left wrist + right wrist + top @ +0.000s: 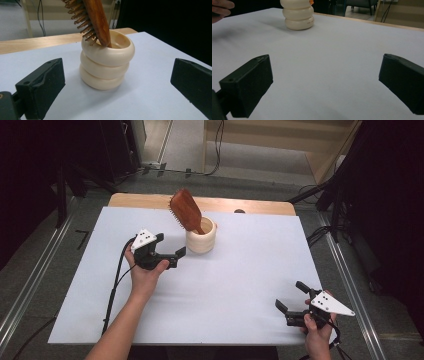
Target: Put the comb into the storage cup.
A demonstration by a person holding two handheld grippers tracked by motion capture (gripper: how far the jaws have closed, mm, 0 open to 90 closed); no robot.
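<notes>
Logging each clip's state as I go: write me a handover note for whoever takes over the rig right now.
Left gripper: open, holding nothing, beside the cream holder and aimed at it, not touching.
Right gripper: open, holding nothing, near the table's front right corner.
Wooden hairbrush: handle down in the holder, leaning, bristle head sticking out above the rim.
Done: the hairbrush stands in the holder.
Left: probably grasping the holder or hairbrush with the left gripper; neither is gripped yet.

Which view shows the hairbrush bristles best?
The left gripper view: the hairbrush stands close, bristles plain, handle down in the cup. The high view shows the whole brush leaning, bristles tiny. The right gripper view cuts off the cup's top, leaving just an orange bit.
</notes>
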